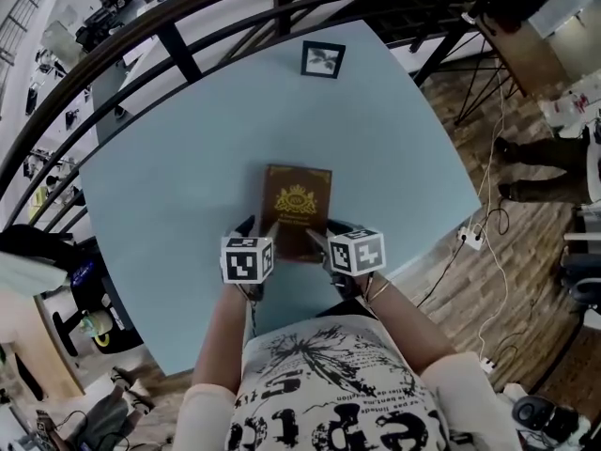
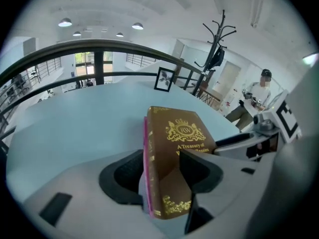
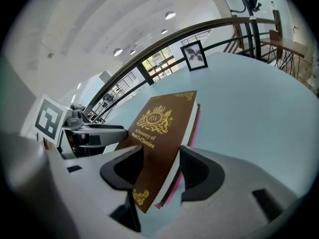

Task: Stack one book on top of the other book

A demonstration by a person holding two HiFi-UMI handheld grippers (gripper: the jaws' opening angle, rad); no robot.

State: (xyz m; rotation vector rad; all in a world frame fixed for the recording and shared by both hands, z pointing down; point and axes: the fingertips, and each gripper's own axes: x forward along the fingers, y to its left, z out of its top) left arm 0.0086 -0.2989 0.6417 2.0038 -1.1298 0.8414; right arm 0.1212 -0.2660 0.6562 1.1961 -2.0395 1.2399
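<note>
Bench: a light blue bench (image 1: 178, 177) carries the books, with a dark curved railing (image 1: 188, 26) behind its far edge.
Brown book: the brown book (image 1: 297, 205) with a gold crest on its cover lies flat near the middle of the bench, on top of the second book.
Pink book: the pink book (image 2: 145, 153) lies under the brown one, and only its edge shows along the spine side.
Left hand-held gripper: the left hand-held gripper (image 2: 162, 162) grips the near left corner of the brown book. Its jaws stand wide, one pad on the cover and the other against the spine side.
Right hand-held gripper: the right hand-held gripper (image 3: 159, 156) is clamped the same way on the near right corner, one pad on the cover and one at the page edge.
Framed picture: a small framed picture (image 1: 323, 60) stands at the far end of the bench, well apart from the books.
Background: a coat stand (image 2: 218, 44) and a person (image 2: 256, 96) are beyond the bench.
</note>
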